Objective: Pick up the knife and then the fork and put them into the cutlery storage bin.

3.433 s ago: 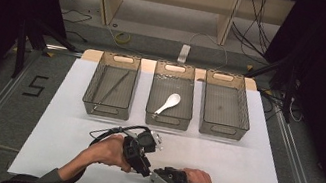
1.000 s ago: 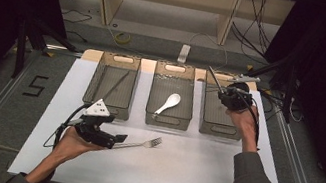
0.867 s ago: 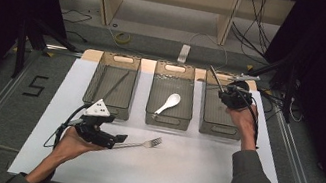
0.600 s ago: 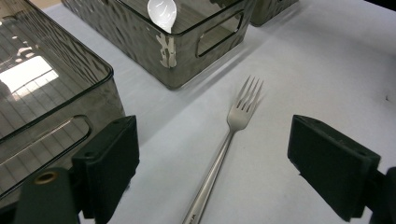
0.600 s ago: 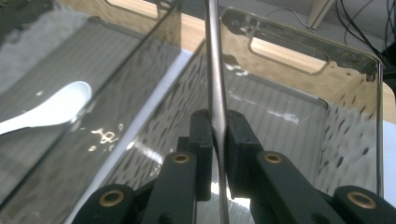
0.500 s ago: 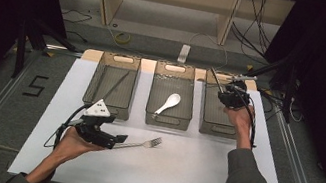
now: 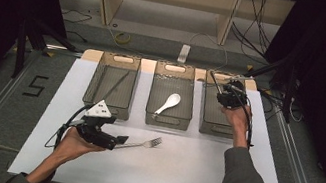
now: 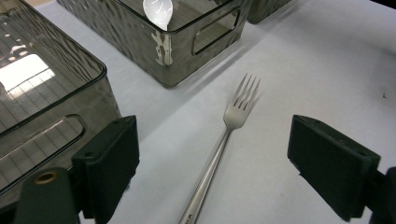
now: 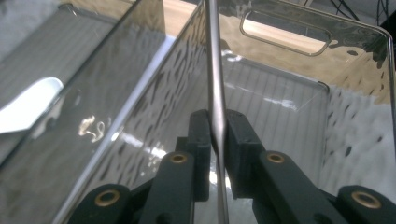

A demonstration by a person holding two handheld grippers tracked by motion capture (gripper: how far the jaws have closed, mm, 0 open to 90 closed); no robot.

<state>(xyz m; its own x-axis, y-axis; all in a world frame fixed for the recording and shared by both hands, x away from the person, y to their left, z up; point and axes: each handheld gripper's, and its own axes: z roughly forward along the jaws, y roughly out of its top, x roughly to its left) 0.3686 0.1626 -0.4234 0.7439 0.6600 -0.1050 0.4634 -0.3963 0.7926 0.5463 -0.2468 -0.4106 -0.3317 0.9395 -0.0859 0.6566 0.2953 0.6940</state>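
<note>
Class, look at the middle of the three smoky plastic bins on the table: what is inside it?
A white spoon lies in the middle bin, bowl toward the far end. No other item shows on its floor; the near wall hides a strip of it.

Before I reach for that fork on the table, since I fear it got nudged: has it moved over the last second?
No. The fork lies in the same spot below the middle bin, handle between the open left gripper jaws.

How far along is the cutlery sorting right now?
Done: spoon lies in the middle bin, a thin utensil in the left bin. In hand: right tool clamps a metal handle over the right bin. Left: the fork on the table, between the open left tool.
</note>
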